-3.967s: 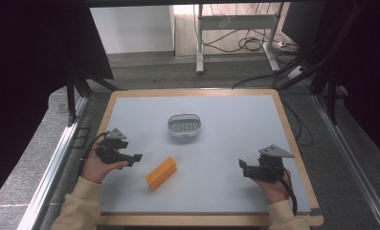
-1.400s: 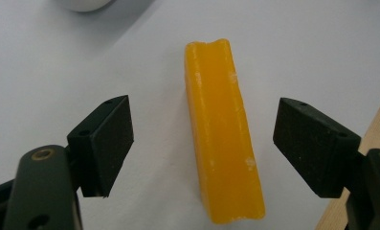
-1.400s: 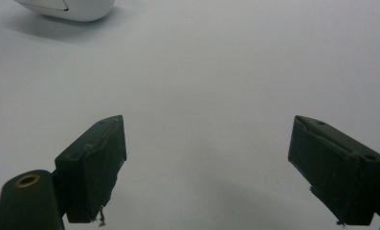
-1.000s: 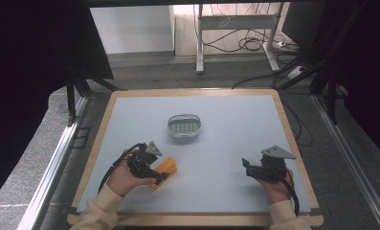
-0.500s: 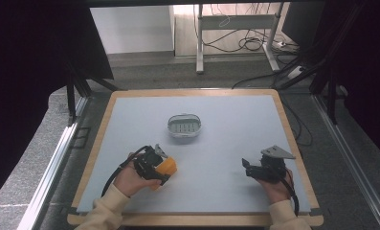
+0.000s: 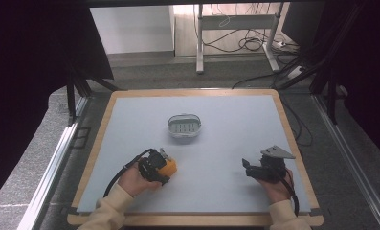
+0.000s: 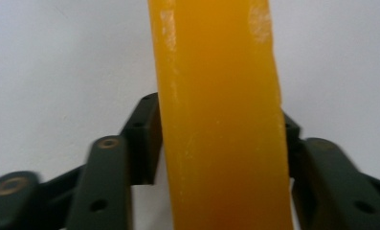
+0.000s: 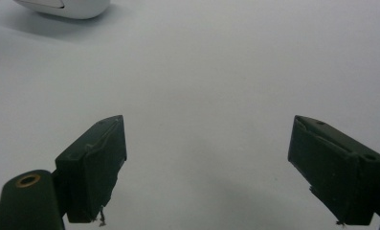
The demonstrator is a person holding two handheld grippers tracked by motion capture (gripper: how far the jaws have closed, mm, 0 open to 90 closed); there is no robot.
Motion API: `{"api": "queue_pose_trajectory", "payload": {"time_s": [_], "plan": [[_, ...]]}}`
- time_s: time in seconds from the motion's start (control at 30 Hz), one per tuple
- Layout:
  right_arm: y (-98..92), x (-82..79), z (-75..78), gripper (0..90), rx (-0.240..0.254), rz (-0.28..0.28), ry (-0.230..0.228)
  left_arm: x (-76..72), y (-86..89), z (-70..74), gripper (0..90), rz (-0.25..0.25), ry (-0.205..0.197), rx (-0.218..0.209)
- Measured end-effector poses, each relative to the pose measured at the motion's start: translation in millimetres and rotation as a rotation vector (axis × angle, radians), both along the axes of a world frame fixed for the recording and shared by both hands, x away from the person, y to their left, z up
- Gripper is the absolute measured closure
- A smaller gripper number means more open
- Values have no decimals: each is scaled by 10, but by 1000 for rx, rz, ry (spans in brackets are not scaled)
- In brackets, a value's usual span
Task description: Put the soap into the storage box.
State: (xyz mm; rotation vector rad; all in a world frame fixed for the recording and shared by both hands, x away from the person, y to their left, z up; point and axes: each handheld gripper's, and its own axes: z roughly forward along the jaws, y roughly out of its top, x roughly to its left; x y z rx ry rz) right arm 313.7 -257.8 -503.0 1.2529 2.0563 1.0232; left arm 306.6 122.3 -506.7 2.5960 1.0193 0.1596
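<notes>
Two grippers working at the table, left gripper (image 6: 162, 165) closing on the orange bar (image 7: 221, 120).

Left jaws have just been closing and are now pinching the bar across its narrow width, near the front-left of the grey tabletop (image 6: 226, 120); the right gripper (image 6: 249, 166) is hovering spread wide with nothing in it. Bar is looking light, waxy and probably slick, slightly soft, so a mid-length grip seems safest. White slotted dish (image 6: 184, 126) is sitting mid-table; wood-edged board, dark room, cables on the floor behind.
</notes>
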Motion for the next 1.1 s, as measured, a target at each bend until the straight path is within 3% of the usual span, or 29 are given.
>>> {"api": "queue_pose_trajectory", "payload": {"time_s": [0.3, 0.4, 0.57, 0.77, 1.1], "plan": [[0, 1, 3, 137, -7, -3, -2, 6, -12, -11, 607, -15, 10, -5], [0, 1, 7, 137, -8, -3, -5, -7, -3, 33, 611, -18, -15, 16], [-4, 0, 12, 139, -4, -4, -9, -20, 102, 205, 614, -3, -45, -57], [2, -6, 17, 141, -3, -5, -14, -31, 208, 301, 614, -4, -59, -94], [-1, -4, 12, 141, -4, -6, -12, -21, 335, 380, 614, 16, -72, -106]]}}
